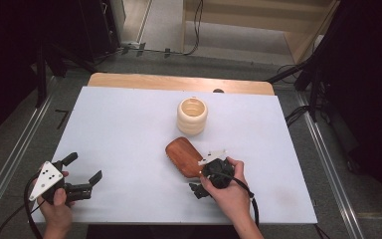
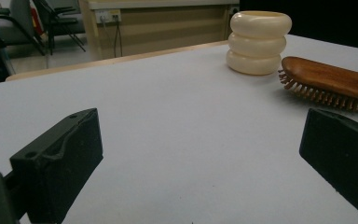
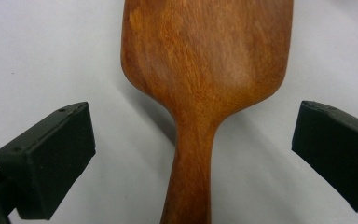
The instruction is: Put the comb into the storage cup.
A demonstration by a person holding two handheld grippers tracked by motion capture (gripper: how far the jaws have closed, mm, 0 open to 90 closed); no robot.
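A wooden paddle hairbrush lies bristles down near the middle of the white table, its handle pointing toward the person. My right gripper is over that handle and open; in the right gripper view its jaws stand wide on either side of the brush where head narrows to handle, touching nothing. A cream ribbed cup stands upright just beyond the brush. My left gripper rests at the table's front left, open and empty; its view shows the cup and the brush far off to the right.
A strip of bare wooden tabletop runs along the far edge. Metal floor rails flank the table, with cables and dark stands behind. Chairs stand beyond the far edge in the left gripper view.
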